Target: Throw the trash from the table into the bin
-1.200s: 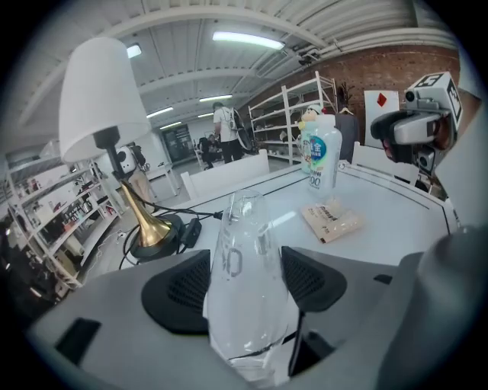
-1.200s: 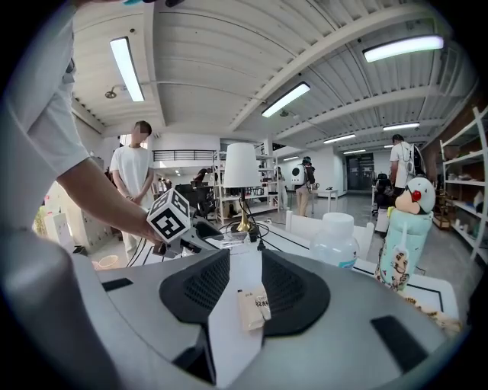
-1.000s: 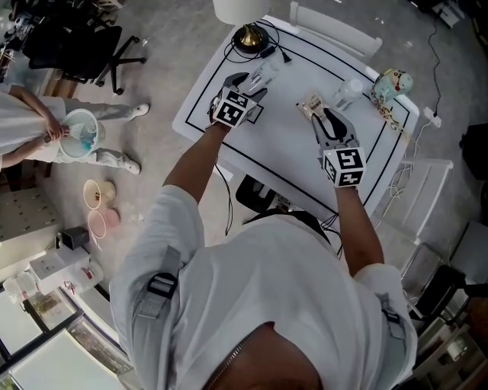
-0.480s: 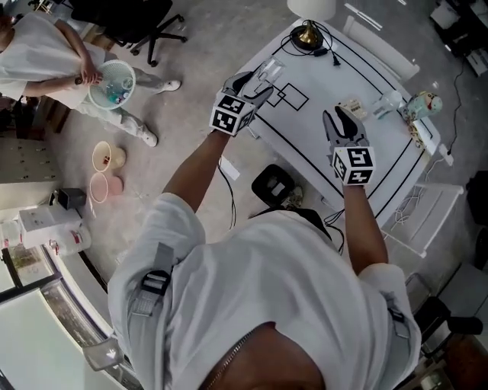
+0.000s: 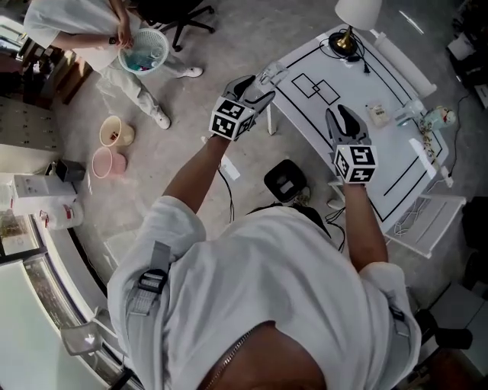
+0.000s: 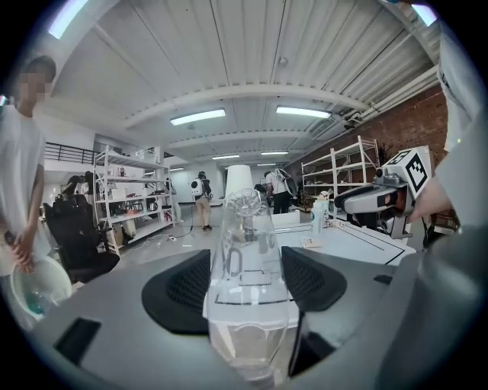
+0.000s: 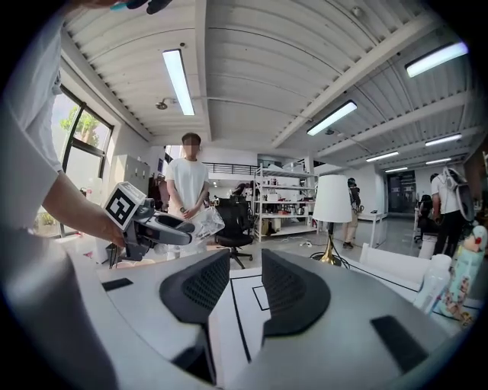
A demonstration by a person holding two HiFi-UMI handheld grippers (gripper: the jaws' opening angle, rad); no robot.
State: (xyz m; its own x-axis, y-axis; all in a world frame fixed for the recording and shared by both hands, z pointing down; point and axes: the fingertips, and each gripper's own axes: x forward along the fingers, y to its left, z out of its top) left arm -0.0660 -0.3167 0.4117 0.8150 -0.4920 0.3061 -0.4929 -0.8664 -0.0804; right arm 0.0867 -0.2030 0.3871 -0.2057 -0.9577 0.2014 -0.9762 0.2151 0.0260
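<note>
The left gripper [image 5: 258,90] is clamped on a clear plastic bottle [image 6: 248,228]. The two dark pads press on its sides, and the bottle sticks out well ahead of them, lying roughly level. From above, this gripper hangs by the left corner of the white worktop [image 5: 358,145], with the arm behind it over the bare concrete floor [image 5: 191,99].

The right gripper [image 5: 341,118] is over the worktop, its jaws standing a little apart with nothing between them. Only the white surface and its black marked lines show through the gap.

The bin [image 5: 143,49], a pale mesh basket with a few bits already in it, is in the hands of a second person [image 5: 76,23] standing across the floor, well apart from both grippers. In the left gripper view it sits low at the left edge, off to the side of where the bottle points.

More things lie on the far part of the worktop: a small flat packet [image 5: 377,114], another clear bottle [image 5: 404,114] just beside it and a colourful patterned item [image 5: 438,118] near the edge. A table lamp [image 5: 357,14] with a white shade stands at the far corner. Two shallow bowls [image 5: 113,145] sit on the floor near the second person's feet, and a black office chair [image 7: 232,221] stands behind.
</note>
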